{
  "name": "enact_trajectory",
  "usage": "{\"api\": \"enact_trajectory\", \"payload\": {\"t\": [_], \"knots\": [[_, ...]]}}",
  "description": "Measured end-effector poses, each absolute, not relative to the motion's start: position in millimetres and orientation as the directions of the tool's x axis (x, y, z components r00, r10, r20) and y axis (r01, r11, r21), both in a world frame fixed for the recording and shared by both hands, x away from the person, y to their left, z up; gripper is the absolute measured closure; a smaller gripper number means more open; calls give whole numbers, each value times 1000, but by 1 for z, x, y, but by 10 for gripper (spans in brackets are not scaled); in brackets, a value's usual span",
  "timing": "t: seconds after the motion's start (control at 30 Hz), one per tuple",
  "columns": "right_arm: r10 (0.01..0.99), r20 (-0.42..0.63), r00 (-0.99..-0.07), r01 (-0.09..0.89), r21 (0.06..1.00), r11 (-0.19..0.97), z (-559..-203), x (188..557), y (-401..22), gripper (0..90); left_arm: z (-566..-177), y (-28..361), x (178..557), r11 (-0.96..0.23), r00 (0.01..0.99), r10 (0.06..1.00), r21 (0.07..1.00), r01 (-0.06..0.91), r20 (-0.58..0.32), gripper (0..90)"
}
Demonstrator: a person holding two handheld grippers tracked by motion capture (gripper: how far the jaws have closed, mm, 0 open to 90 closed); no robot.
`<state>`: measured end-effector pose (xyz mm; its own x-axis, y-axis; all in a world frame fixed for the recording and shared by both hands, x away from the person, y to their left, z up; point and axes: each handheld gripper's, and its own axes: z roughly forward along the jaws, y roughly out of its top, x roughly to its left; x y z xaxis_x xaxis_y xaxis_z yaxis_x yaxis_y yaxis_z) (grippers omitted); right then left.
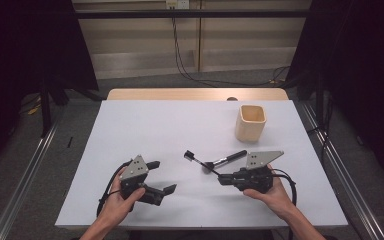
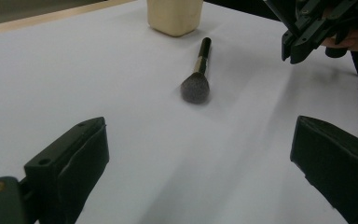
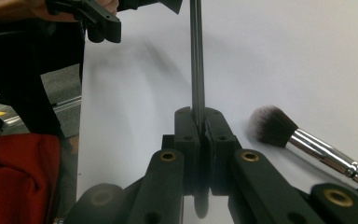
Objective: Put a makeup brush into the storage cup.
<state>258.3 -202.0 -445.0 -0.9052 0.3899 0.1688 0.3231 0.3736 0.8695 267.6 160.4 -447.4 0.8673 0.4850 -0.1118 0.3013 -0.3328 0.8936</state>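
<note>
Right gripper (image 1: 222,177) has our jaws pinched tight on the thin brush (image 1: 196,159), just beside the powder brush (image 1: 225,161), short of the cup (image 1: 251,121). Left gripper (image 1: 163,177) gapes wide, empty. Such a thin handle could swivel and drop before the cup.

Thin dark brush (image 1: 194,158) pinched at its handle, raised over the white table (image 1: 145,130)
</note>
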Motion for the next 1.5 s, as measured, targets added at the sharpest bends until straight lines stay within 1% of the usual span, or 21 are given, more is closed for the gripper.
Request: {"api": "enact_trajectory", "payload": {"t": [0.2,0.3,0.47,0.5,0.6,0.67,0.87,1.0,1.1,1.13,1.17,1.2,1.27,1.3,1.4,1.43,1.47,1.5], "knots": [[378,158,-912,297,892,342,-445,257,-200,858,-444,157,263,-319,873,478,906,277,-98,42],[372,159,-915,283,908,309,-445,256,-199,858,-443,156,262,-296,893,438,920,256,-108,42],[370,154,-916,273,916,295,-445,256,-199,858,-442,154,263,-279,888,445,925,258,-114,49],[370,153,-916,270,918,289,-444,256,-199,858,-441,153,262,-271,882,459,927,258,-112,50],[370,154,-916,267,923,276,-444,256,-198,858,-440,151,263,-260,885,448,930,260,-122,62],[372,151,-916,261,928,267,-443,256,-198,858,-439,147,263,-255,880,459,931,260,-120,69],[368,149,-918,252,934,253,-442,255,-197,858,-435,136,263,-233,885,448,940,250,-124,80],[365,155,-918,257,934,249,-442,256,-197,858,-429,129,265,-231,894,437,948,219,-100,88],[365,156,-918,256,935,246,-442,256,-198,858,-426,123,267,-216,896,426,948,233,-123,77],[366,156,-918,256,935,245,-442,256,-198,858,-425,121,268,-221,898,425,949,223,-112,78],[370,155,-916,257,935,245,-442,256,-199,858,-424,118,268,-225,902,420,950,215,-104,99],[370,155,-916,257,935,245,-442,256,-199,858,-424,116,269,-211,906,407,952,221,-120,99],[371,153,-916,255,936,244,-442,256,-199,858,-422,112,269,-203,906,407,956,212,-115,142],[372,152,-916,254,936,242,-441,256,-199,858,-421,109,269,-204,912,394,956,210,-116,202],[373,157,-914,258,936,239,-442,256,-198,858,-417,104,270,-196,915,379,954,227,-140,212],[374,156,-914,257,936,239,-442,256,-198,858,-415,103,271,-188,912,385,955,230,-144,243],[374,156,-914,257,936,239,-442,256,-198,858,-414,101,272,-184,914,378,955,232,-149,243],[373,157,-914,258,936,239,-442,256,-198,858,-413,100,273,-180,915,372,955,237,-157,262]]}}
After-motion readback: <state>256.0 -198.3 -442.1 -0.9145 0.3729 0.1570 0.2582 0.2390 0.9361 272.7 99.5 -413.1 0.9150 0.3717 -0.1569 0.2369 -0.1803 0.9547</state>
